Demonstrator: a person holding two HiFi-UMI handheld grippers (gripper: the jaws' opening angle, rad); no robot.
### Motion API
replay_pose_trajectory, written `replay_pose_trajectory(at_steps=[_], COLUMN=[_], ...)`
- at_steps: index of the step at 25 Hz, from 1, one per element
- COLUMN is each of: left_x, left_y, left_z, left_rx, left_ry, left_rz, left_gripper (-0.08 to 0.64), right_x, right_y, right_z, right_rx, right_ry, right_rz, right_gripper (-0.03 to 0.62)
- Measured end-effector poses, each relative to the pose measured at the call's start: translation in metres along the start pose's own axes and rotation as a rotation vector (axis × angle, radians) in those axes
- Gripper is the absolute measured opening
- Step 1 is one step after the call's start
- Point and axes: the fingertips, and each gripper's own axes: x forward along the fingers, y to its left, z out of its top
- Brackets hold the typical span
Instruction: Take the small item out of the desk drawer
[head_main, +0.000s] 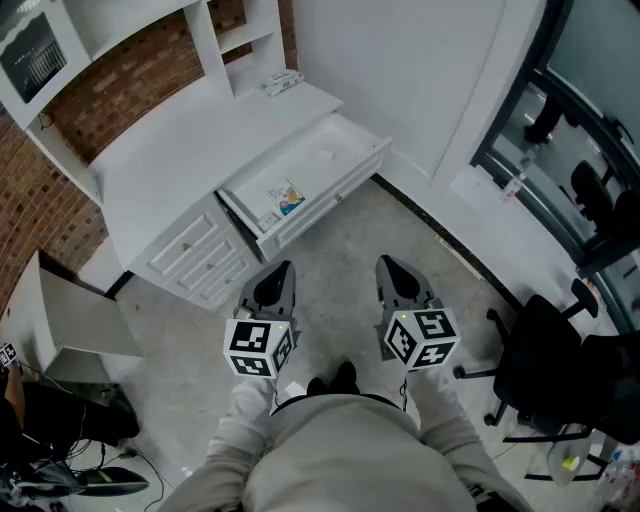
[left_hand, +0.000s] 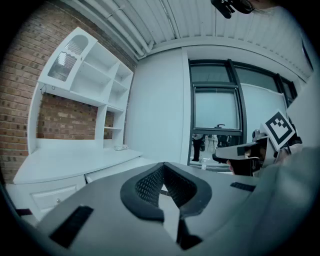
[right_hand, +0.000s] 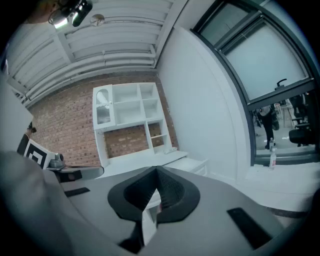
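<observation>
Brick wall: rough red-brown courses, far ahead and left of both grippers.
Desk: smooth, matte white, with a flat top and panelled drawer fronts. A boxy white hutch stands on it.
Drawer: a long, shallow white tray, pulled open, ahead of the grippers.
Small item: a thin, flat rectangle, pale with blue and orange print. It lies on the drawer floor near the drawer's left end.
Left gripper: dark ribbed pads on a grey shell, jaws clenched on nothing. The small item is straight ahead of its tip, well apart.
Floor: grey speckled concrete under both grippers.
Right gripper: same build, jaws pressed together, empty. The small item is ahead and to its left, farther off.
Office chair: black, padded, right of the right gripper.
</observation>
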Motion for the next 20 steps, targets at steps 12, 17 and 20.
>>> replay_pose_trajectory(at_steps=[12, 17, 20], left_x=[0.012, 0.013, 0.013], left_y=[-0.012, -0.017, -0.019], left_z=[0.006, 0.009, 0.010], left_rx=[0.011, 0.019, 0.021], left_ry=[-0.017, -0.025, -0.023], left_rz=[0.018, 0.035, 0.041], left_gripper=[0.018, 0.018, 0.018], right_x=[-0.009, -0.015, -0.018], right_y=[-0.010, -0.014, -0.015], right_z=[0.022, 0.032, 0.038], right_rx=[-0.028, -0.026, -0.029], right_ry=[-0.058, -0.088, -0.106], right_rz=[0.045, 0.063, 0.070], right_gripper=[0.028, 0.028, 0.028])
